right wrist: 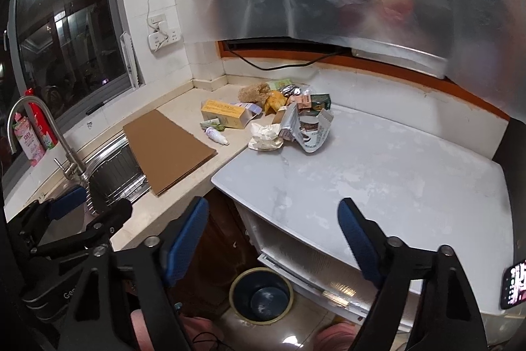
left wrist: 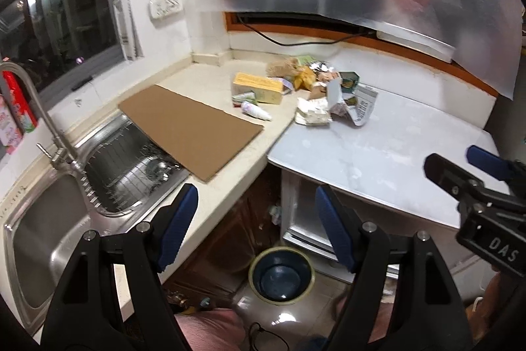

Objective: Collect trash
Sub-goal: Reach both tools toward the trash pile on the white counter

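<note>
A pile of trash (left wrist: 315, 91) (right wrist: 286, 117) lies at the far corner where the counter meets the white table: a yellow box (left wrist: 258, 87) (right wrist: 227, 113), a small white bottle (left wrist: 256, 111) (right wrist: 217, 135), crumpled white paper (left wrist: 312, 114) (right wrist: 264, 137), wrappers and cartons. A dark round bin (left wrist: 281, 275) (right wrist: 261, 295) stands on the floor below, empty as far as I can see. My left gripper (left wrist: 255, 191) (right wrist: 102, 199) is open and holds nothing. My right gripper (right wrist: 273, 203) (left wrist: 452, 157) is open too, with nothing between its fingers. Both hover well short of the pile.
A flat cardboard sheet (left wrist: 190, 129) (right wrist: 167, 150) lies on the counter and overhangs the steel sink (left wrist: 42, 236) with its faucet (left wrist: 36, 107). The white table (left wrist: 378, 160) (right wrist: 378, 186) spreads to the right. A phone (right wrist: 513, 285) sits at its right edge. Plastic sheeting hangs above.
</note>
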Tool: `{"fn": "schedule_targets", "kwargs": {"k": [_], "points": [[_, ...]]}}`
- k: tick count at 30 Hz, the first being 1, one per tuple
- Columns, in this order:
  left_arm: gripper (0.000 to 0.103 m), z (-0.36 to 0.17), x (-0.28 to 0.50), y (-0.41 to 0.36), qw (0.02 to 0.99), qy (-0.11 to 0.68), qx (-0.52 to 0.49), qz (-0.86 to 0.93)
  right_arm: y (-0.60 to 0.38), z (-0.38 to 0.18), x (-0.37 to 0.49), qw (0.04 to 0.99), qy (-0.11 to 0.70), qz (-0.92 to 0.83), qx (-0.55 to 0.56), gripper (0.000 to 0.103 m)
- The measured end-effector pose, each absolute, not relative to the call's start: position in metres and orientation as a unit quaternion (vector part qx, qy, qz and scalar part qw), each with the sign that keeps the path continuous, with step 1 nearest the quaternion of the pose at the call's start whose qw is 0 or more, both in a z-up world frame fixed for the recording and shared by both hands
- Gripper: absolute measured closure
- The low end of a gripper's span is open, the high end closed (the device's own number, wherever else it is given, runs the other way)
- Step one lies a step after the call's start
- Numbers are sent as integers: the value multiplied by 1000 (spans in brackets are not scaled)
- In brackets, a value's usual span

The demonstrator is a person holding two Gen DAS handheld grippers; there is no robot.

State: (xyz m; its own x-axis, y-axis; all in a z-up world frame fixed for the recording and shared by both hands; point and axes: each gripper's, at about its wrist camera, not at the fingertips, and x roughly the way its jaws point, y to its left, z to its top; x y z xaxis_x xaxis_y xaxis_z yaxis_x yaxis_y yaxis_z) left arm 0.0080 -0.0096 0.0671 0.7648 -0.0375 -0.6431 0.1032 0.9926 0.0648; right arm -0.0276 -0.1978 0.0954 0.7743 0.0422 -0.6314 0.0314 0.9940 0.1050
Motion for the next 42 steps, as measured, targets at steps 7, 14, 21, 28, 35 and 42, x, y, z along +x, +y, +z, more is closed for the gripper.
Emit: {"fn": "schedule_targets", "kwargs": {"k": [7, 14, 21, 28, 35, 42], "points": [[31, 72, 26, -7, 938, 342, 47, -39, -202, 94, -10, 940, 339, 11, 45, 28], [31, 80, 58, -8, 934, 351, 45, -45, -210, 95, 20, 937, 345, 21, 41, 31], [31, 77, 127, -13, 921, 381, 41, -70, -236, 98, 76, 935, 351, 10, 45, 37], [31, 57, 204, -40, 915, 389, 61, -90, -277, 78, 168, 917, 388, -4, 91, 42], [31, 18, 268, -71, 900, 417, 67, -106, -310, 32, 244, 897, 420, -17, 139, 45], [31, -17, 304, -89, 887, 441, 62, -122, -323, -13, 293, 884, 437, -29, 162, 47]]}}
